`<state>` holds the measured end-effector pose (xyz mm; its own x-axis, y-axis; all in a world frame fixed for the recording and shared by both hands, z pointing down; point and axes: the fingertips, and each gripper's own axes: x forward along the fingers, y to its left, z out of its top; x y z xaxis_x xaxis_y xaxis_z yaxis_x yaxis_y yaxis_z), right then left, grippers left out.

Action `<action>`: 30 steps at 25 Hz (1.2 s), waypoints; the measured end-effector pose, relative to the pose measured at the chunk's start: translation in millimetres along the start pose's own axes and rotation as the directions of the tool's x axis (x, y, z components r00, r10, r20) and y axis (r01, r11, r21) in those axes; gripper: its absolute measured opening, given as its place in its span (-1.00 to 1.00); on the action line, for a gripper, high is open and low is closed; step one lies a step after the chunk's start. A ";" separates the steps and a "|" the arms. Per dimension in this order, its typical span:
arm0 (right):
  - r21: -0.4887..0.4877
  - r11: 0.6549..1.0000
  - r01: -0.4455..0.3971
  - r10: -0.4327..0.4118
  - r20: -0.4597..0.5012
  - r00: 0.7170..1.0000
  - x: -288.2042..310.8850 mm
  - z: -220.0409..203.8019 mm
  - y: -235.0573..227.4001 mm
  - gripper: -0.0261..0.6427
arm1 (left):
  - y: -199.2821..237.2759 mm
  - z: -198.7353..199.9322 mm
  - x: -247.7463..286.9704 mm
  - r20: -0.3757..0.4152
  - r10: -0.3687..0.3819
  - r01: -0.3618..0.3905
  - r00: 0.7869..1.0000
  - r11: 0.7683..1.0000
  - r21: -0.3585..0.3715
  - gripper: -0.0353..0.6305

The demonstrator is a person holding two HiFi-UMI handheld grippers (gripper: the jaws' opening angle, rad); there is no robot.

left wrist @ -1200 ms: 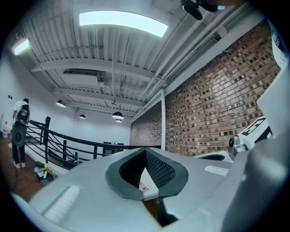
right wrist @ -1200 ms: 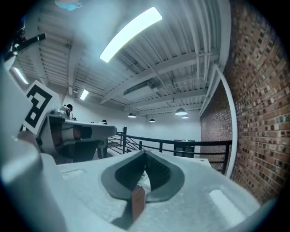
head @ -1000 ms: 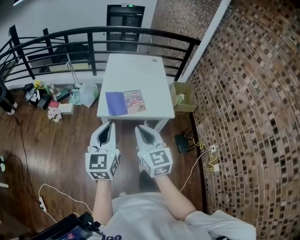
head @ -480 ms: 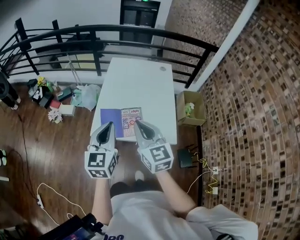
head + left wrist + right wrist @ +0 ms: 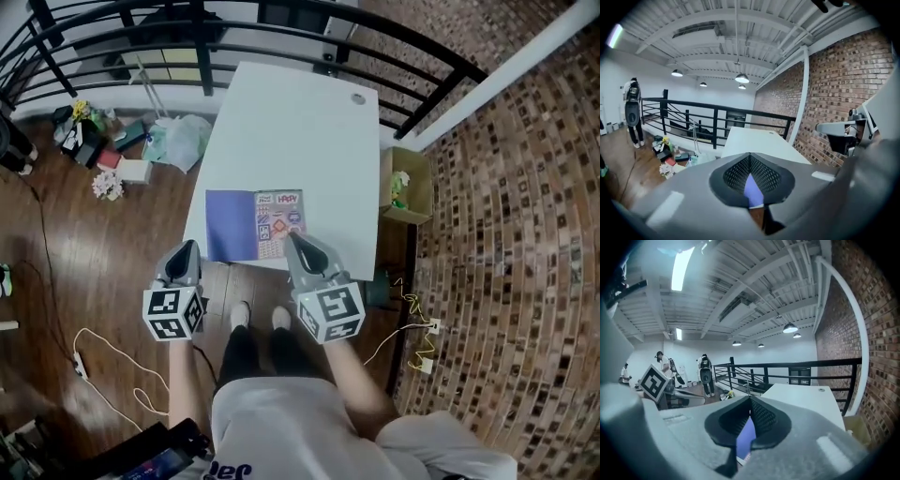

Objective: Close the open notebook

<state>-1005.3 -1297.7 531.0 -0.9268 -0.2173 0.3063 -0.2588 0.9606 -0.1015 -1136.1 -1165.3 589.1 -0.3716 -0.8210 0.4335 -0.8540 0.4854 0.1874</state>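
Observation:
An open notebook point(image 5: 255, 225) lies flat at the front edge of the white table point(image 5: 300, 131), its purple half on the left and its patterned half on the right. My right gripper point(image 5: 294, 237) is shut and empty, its tip over the front edge of the patterned half. My left gripper point(image 5: 190, 246) is shut too, and hangs just off the table's front left corner, beside the purple half. A strip of purple cover point(image 5: 752, 190) shows below the left gripper point(image 5: 750, 154) in its own view. The right gripper point(image 5: 750, 399) view shows a similar purple strip point(image 5: 746, 439).
A black railing point(image 5: 281, 42) runs behind the table. An open cardboard box point(image 5: 405, 183) stands at its right, before the brick wall point(image 5: 506, 234). Bags and clutter point(image 5: 122, 150) lie on the wooden floor at left, cables point(image 5: 103, 366) near my feet point(image 5: 258, 317). People stand far off point(image 5: 705, 376).
The table has come much nearer. Both grippers moved forward and down to its front edge, the left one ending lower and further left, the right one over the notebook.

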 end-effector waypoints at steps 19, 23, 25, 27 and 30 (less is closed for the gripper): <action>0.080 0.994 0.074 -0.058 -0.188 0.980 26.6 -88.0 -9.4 -0.95 | 33.6 -176.4 72.3 -0.350 -0.229 0.152 0.909 0.960 -0.234 -0.34; 0.087 0.993 0.078 -0.060 -0.193 0.979 26.3 -92.2 -7.5 -0.95 | 29.6 -190.9 77.2 -0.378 -0.268 0.170 0.886 0.947 -0.273 -0.50; 0.090 0.993 0.078 -0.059 -0.190 0.980 25.4 -90.9 -5.2 -0.95 | 28.3 -194.2 77.2 -0.386 -0.283 0.174 0.878 0.940 -0.292 -0.59; 0.091 0.993 0.075 -0.057 -0.182 0.982 24.7 -87.5 -2.7 -0.95 | 28.9 -194.1 76.3 -0.384 -0.289 0.170 0.877 0.934 -0.314 -0.63; 0.091 0.993 0.075 -0.059 -0.164 0.985 22.2 -79.1 -2.0 -0.95 | 29.8 -190.8 73.8 -0.373 -0.289 0.161 0.881 0.927 -0.338 -0.66</action>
<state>-1003.8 -1290.8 612.9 -0.8527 -0.2423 0.4628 -0.3510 0.9219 -0.1641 -1119.5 -1154.1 794.8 0.0553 -0.7517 0.6572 -0.7281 0.4200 0.5417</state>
